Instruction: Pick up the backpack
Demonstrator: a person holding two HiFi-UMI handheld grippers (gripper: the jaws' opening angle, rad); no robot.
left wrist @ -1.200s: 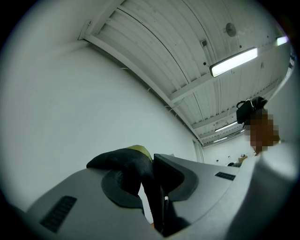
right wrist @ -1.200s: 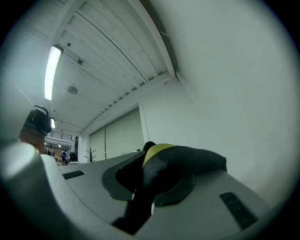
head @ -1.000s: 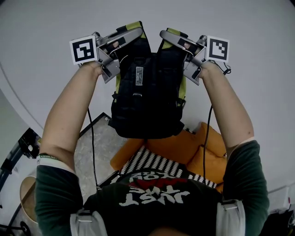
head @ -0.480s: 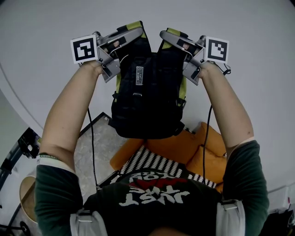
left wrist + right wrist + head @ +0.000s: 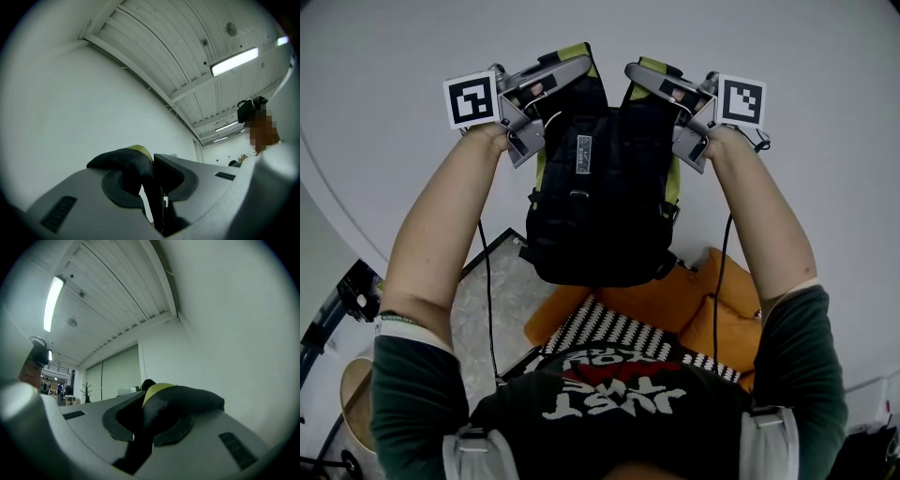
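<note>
A black backpack (image 5: pixel 600 202) with yellow-green trim hangs in the air in front of a white wall, held up by its two shoulder straps. My left gripper (image 5: pixel 546 82) is shut on the left strap (image 5: pixel 126 164), whose black mesh bulges out over the jaws in the left gripper view. My right gripper (image 5: pixel 664 84) is shut on the right strap (image 5: pixel 176 401), which folds over the jaws the same way. Both grippers point upward, level with each other. The bag's body dangles below them.
Below the bag lie orange cushions (image 5: pixel 712 319) and a black-and-white striped mat (image 5: pixel 609 328) on the floor. A white wall (image 5: pixel 825 141) stands close behind. Cables (image 5: pixel 485 281) hang from both grippers. A ceiling with strip lights (image 5: pixel 233 62) shows above.
Almost nothing has changed; the backpack stays held up by both straps. The right gripper view has tilted very slightly.
</note>
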